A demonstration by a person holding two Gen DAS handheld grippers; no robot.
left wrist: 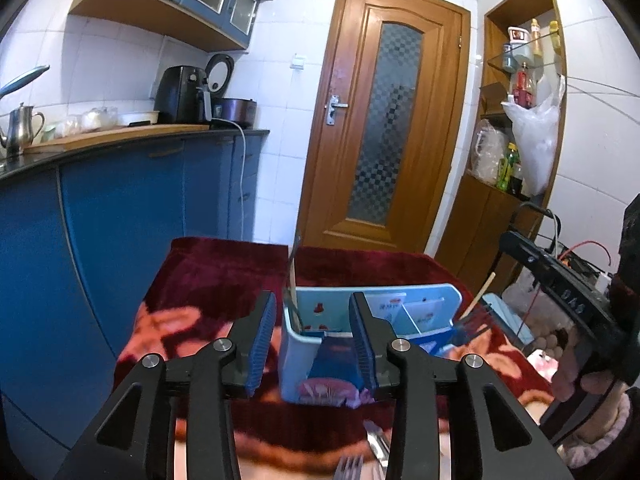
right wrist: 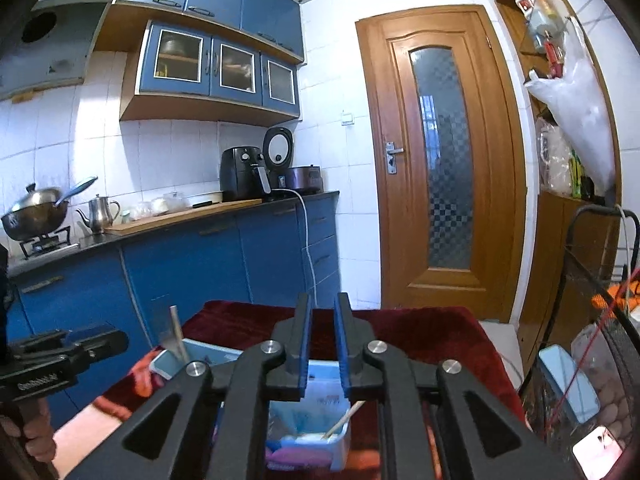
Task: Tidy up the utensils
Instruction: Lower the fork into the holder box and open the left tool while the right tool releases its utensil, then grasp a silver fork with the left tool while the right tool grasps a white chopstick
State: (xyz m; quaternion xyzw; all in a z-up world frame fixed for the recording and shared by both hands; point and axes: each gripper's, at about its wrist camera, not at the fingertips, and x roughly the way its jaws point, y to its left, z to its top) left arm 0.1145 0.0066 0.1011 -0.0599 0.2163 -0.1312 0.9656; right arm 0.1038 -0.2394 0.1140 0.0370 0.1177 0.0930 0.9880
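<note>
Utensil holder [left wrist: 304, 360] sits just beyond left claw [left wrist: 312, 344].

— That caddy [left wrist: 304, 364] is smooth pale-blue plastic, slightly glossy. The cloth [left wrist: 208, 280] under it looks plush and velvety, dark red.

— And the gripper fingers [left wrist: 260, 344]?

— Matt black plastic, ribbed blue rubbery pads, shiny metal pins. The fork [left wrist: 350, 468] is bright metal; the chopstick [right wrist: 344, 420] is pale, bare wood.
</note>
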